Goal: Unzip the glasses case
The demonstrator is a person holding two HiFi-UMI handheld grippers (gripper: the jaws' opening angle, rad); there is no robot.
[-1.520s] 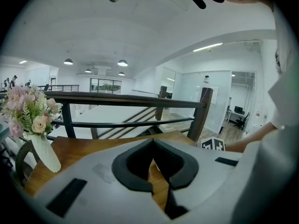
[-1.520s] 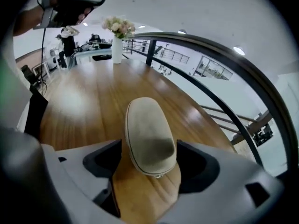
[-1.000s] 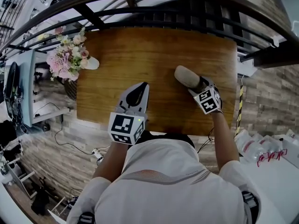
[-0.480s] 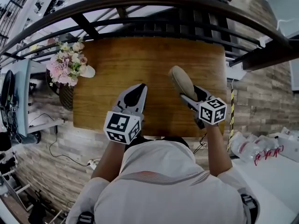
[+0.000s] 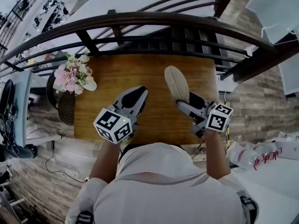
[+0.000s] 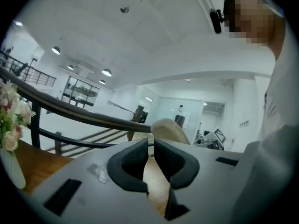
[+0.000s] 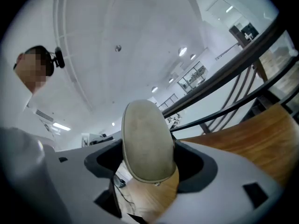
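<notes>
Item, right gripper (image 5: 186,104): jaws closed on the near end of the glasses case (image 7: 147,143), a beige oval case whose greater part stands out beyond the jaw tips, clear of the counter (image 5: 140,64). I judge it is held this way so its zipped edge is free for the other hand. A small tab shows at the case's lower edge, between the jaws. It may be the zip pull, but I cannot tell. Item, left gripper (image 5: 139,92): jaws drawn together with only a slit between them and nothing in it. The case shows just beyond the jaw tips, apart from them, so no pull on the zip has begun. Item, counter: bare brown wood, lying below both pairs of jaws. Item, flower vase (image 5: 74,76): pink and white blooms, well off to the left jaws' outer side. Item, room: a dark railing (image 5: 140,20) past the counter's far edge, white ceiling, round lamps.
</notes>
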